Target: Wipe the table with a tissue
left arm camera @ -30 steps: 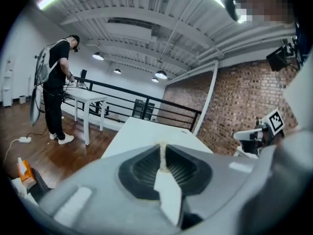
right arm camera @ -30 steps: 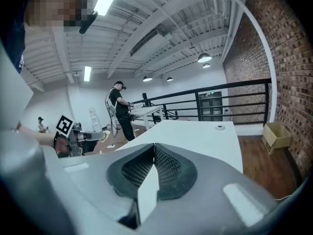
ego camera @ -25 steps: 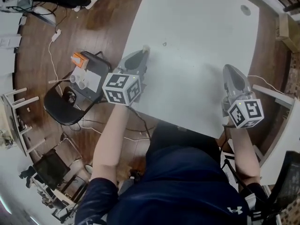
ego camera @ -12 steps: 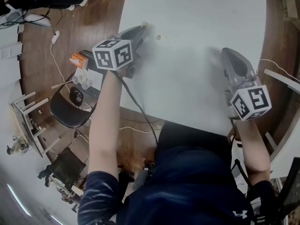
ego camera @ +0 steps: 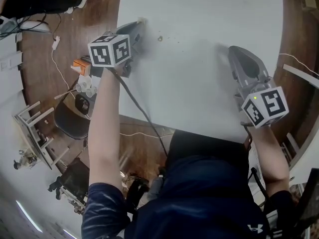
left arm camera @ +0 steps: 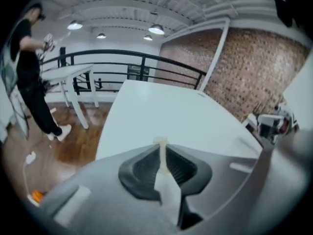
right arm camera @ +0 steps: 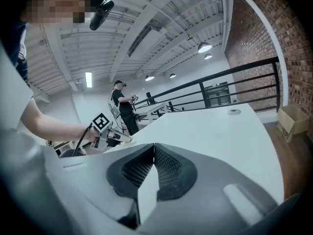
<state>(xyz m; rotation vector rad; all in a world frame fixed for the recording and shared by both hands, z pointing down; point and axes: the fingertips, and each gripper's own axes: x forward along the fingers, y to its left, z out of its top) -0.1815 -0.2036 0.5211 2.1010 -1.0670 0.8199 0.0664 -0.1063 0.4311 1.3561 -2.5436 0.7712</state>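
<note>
The tissue (left arm camera: 160, 142) is pinched as a thin white strip in the left tongs (ego camera: 140, 23), which are shut tight on it, a small wad poking out past the tips. We see that these tongs have slid over the last second from the middle left of the head view towards the upper left. They ran along the tabletop (ego camera: 199, 83) near its left edge, with the tissue end down at the surface, though we cannot tell whether it actually touches. We judge a wiping stroke away from the body is under way. A small brown speck (ego camera: 160, 38) lies just right of the tips and a little below them, so this pass seems to have gone beside it and it likely still needs a sweep. The right tongs (right arm camera: 154, 147) are closed on nothing and sit low over the right side of the tabletop, roughly where they were.
</note>
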